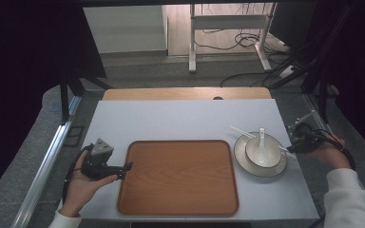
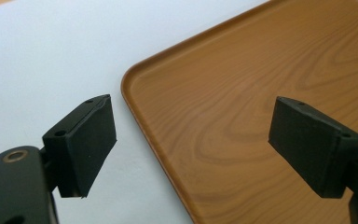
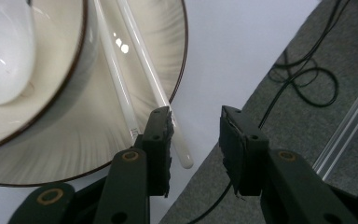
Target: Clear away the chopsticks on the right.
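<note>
Hovering by the plate (image 1: pixel 241 154) at the surface's right edge, the right tongs (image 3: pixel 196 140) stand spread beside the chopsticks' (image 3: pixel 142 65) near ends; these look thin, glossy and slippery — best pinched just short of the tips. The left tongs (image 2: pixel 191 149) — spread wide — straddle the tray's (image 2: pixel 261 93) near-left rim, gripping nothing.

Your flat rectangular wooden tray (image 1: pixel 178 176) lies at the middle of the white table mat (image 1: pixel 171 118), near your edge. Just right of it sits the round cream plate (image 1: pixel 242 156), with the small round bowl (image 1: pixel 273 153) on it and the white ceramic spoon (image 1: pixel 261 145) in the bowl. The pair of white chopsticks (image 1: pixel 241 131) lies across the plate behind the bowl.
</note>
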Motion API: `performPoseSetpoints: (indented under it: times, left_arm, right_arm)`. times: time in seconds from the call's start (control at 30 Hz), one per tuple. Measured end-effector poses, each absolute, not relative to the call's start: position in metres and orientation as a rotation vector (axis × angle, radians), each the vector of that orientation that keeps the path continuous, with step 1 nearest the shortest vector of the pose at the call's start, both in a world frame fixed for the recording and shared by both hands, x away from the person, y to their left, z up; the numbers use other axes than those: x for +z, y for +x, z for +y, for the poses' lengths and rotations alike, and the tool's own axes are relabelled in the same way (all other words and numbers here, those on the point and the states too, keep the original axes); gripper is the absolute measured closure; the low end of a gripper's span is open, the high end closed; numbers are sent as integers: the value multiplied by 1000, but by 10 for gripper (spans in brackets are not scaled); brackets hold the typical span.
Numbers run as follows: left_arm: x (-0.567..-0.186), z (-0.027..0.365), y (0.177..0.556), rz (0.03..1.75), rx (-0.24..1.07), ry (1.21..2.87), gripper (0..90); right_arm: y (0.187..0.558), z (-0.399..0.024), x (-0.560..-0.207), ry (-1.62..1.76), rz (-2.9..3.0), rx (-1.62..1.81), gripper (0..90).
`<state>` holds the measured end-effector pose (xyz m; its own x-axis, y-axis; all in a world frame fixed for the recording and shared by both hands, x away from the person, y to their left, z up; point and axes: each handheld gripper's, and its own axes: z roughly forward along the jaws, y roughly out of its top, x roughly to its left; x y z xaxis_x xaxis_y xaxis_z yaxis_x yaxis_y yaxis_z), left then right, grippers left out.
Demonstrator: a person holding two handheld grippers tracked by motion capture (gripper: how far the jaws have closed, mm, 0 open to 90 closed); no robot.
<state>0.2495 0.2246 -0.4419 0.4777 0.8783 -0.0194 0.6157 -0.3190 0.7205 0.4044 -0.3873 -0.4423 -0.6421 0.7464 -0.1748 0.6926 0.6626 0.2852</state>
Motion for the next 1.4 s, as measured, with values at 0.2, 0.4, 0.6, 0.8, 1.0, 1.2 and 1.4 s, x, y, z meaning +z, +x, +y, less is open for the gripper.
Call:
performPoseSetpoints:
  times: [0.2,0.4,0.6,0.8,1.0,1.2,1.4]
  left_arm:
    - [-442,225,249,1220,494,2055,144]
    - [-443,224,249,1217,495,2058,144]
    - [-443,225,249,1220,496,2055,144]
    - [-444,225,250,1221,495,2059,145]
    - [-444,225,250,1218,489,2056,145]
    - [-445,225,250,1221,493,2057,145]
    - [-445,225,250,1221,497,2055,145]
  right_arm:
    - [408,-387,-451,1127,2631,234,658]
    - [411,-384,-454,1060,2684,201,698]
    - [414,-383,-455,1011,2728,164,744]
    - [417,-382,-456,977,2755,133,769]
    - [419,-382,-457,944,2775,139,812]
    - [418,-383,-457,910,2781,155,834]
    - [418,-386,-454,999,2712,221,842]
